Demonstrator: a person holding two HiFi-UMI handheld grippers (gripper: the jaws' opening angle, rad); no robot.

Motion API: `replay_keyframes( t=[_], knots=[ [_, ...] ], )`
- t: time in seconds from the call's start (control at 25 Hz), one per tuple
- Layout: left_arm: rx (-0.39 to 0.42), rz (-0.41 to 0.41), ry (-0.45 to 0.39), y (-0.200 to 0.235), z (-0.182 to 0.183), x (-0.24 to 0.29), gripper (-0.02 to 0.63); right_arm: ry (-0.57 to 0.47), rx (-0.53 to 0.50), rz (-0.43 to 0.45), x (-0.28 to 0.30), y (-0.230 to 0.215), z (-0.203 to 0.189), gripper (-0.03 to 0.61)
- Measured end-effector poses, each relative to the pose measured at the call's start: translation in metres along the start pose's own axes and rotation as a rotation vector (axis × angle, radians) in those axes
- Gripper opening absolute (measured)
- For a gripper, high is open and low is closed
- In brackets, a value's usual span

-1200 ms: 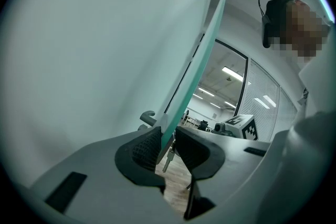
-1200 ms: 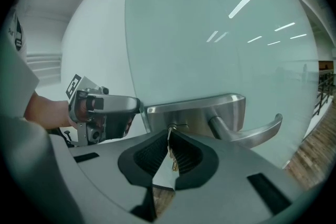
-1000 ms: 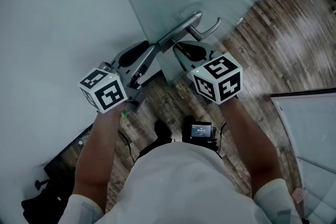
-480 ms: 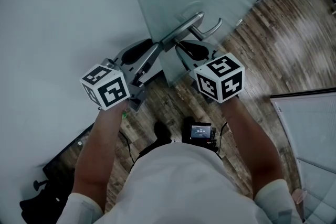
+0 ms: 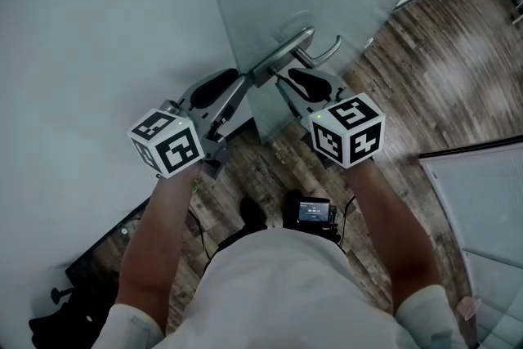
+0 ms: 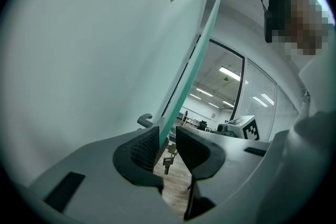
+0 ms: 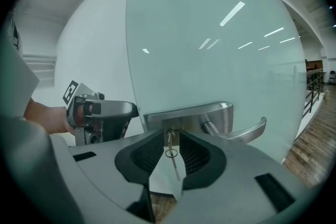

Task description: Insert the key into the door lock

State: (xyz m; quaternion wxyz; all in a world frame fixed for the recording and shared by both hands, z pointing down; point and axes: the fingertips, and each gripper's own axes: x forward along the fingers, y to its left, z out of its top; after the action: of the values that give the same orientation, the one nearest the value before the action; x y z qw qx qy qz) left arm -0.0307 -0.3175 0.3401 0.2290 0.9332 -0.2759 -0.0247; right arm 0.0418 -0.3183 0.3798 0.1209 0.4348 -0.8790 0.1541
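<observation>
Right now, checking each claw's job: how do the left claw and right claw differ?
The left claw straddles the glass door's edge; the right claw flanks the key in the lock. The left claw meets the door edge-on; the right claw faces its handle side. Both carry marker cubes.

No words, numbers or brand names are legible. Black-and-white square coded markers cover the white cube (image 5: 167, 145) of the left gripper (image 6: 167, 139) and the white cube (image 5: 350, 129) of the right gripper (image 7: 170, 136); the small black device with a lit screen (image 5: 315, 210) at the waist shows characters too small to read
</observation>
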Motion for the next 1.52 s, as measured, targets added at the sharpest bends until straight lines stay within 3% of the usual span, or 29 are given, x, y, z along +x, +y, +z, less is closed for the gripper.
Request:
replay_keyframes(
  t=[0.36, 0.92, 1.52],
  knots=[
    [0.015, 0.036, -0.036, 0.003, 0.005, -0.011, 0.095, -0.034, -0.011, -0.025, -0.014, -0.001, 0.01, 0.075],
    [0.052, 0.047, -0.029, -0.003, 0.013, -0.018, 0.027, -0.05, -0.059, -0.08, -0.025, -0.001, 0.027, 0.063],
    [0.185, 0.073, -0.015, -0.038, 0.043, -0.034, 0.018, -0.177, -0.079, -0.086, -0.064, 0.013, 0.077, 0.035]
  ],
)
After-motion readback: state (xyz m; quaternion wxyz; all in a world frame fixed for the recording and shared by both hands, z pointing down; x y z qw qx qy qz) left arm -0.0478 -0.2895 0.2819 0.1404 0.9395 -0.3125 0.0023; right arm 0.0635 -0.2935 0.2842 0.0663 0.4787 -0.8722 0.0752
